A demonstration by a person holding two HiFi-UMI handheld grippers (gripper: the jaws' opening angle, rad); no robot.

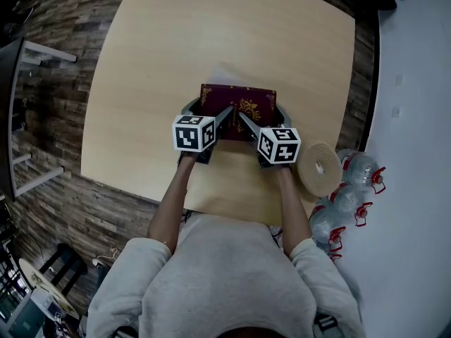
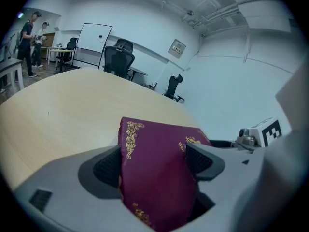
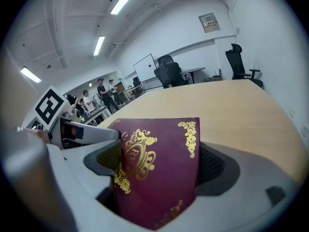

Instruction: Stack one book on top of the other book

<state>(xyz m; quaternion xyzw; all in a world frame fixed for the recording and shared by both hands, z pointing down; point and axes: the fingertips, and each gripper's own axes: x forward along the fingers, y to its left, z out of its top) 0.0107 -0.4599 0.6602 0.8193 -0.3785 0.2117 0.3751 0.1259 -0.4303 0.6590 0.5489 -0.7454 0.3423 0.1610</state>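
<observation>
A light grey sweatshirt (image 1: 232, 280); the left tool (image 2: 154, 161) and right tool (image 3: 159, 163) are grey with black-and-white marker cubes (image 1: 194, 133).

Head view is looking steeply down from above the person onto the table (image 1: 176, 48). Left gripper view is sitting close behind its fingers (image 2: 107, 167), facing 1 o'clock; right gripper view is facing 11 o'clock. All three are sharing the maroon book (image 1: 243, 98).

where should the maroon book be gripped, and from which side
Its near edge, from the person's side, one gripper towards each near corner. The maroon book is thin and wide, so jaws span its thickness; the left gripper and right gripper hold it so.
</observation>
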